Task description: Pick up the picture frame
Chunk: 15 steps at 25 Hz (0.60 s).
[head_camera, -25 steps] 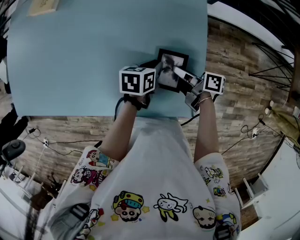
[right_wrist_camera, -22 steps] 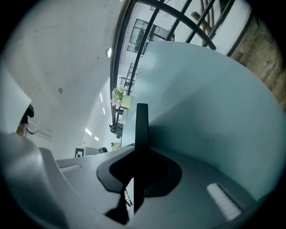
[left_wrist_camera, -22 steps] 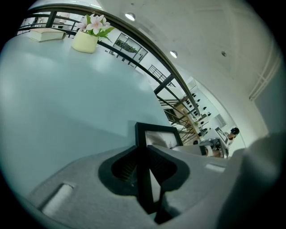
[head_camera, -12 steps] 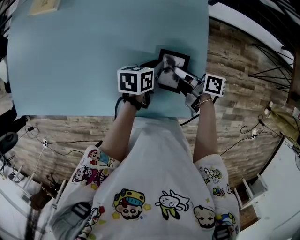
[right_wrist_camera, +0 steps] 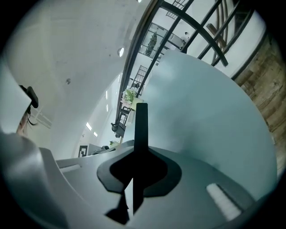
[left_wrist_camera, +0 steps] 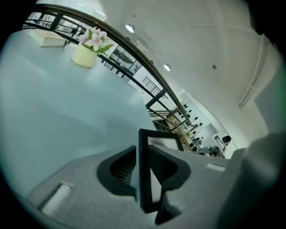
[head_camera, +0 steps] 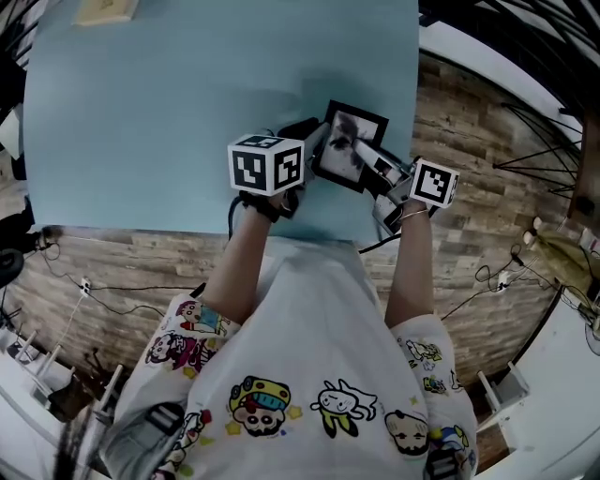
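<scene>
The picture frame (head_camera: 343, 153) is black with a grey photo and hangs tilted above the light blue table (head_camera: 150, 112), near its front right corner. My left gripper (head_camera: 312, 139) holds the frame's left side. In the left gripper view its bar (left_wrist_camera: 144, 152) stands upright between the pads of my left gripper (left_wrist_camera: 142, 170), whose jaws have just been opening a little around it. My right gripper (head_camera: 371, 157) grips the right side. In the right gripper view the frame (right_wrist_camera: 141, 125) is seen edge-on, with my right gripper (right_wrist_camera: 139, 172) pinched on it.
A pale vase of pink flowers (left_wrist_camera: 90, 48) and a flat wooden block (head_camera: 106, 9) sit at the table's far end. The table's front edge runs just under my hands. Wooden floor (head_camera: 487, 141) with cables lies to the right and below.
Both grippers have risen with the frame between them. The frame now tilts more and sits a little further right in the head view.
</scene>
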Each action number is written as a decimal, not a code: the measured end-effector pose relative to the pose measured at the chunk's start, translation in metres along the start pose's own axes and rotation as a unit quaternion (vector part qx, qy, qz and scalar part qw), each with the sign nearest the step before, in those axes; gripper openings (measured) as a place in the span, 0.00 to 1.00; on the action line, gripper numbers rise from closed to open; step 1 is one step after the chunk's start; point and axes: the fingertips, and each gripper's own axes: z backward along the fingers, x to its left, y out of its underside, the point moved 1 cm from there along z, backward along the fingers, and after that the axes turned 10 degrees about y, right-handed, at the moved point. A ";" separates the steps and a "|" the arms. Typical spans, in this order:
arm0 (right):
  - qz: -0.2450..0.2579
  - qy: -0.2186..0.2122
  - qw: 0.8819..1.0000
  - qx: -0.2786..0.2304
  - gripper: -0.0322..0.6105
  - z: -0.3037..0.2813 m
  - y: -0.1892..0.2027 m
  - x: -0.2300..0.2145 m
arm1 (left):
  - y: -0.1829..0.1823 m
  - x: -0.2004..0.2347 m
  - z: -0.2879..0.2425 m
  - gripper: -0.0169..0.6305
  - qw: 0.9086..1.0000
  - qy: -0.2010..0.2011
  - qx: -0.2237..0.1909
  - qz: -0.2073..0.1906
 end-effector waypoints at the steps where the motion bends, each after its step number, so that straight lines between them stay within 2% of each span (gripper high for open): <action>1: 0.004 -0.001 1.000 -0.003 0.10 0.000 -0.002 0.005 | -0.006 -0.002 0.005 0.16 1.000 0.000 -0.006 -0.006; 8: 0.045 -0.003 0.998 -0.042 0.10 0.015 -0.018 0.039 | -0.042 -0.029 0.032 0.16 0.997 0.004 -0.048 -0.064; 12: 0.082 0.012 0.995 -0.054 0.10 0.021 -0.019 0.059 | -0.063 -0.049 0.053 0.16 0.992 0.007 -0.075 -0.106; 15: 0.128 0.035 0.989 -0.071 0.10 0.027 -0.024 0.071 | -0.078 -0.062 0.071 0.16 0.986 0.008 -0.093 -0.136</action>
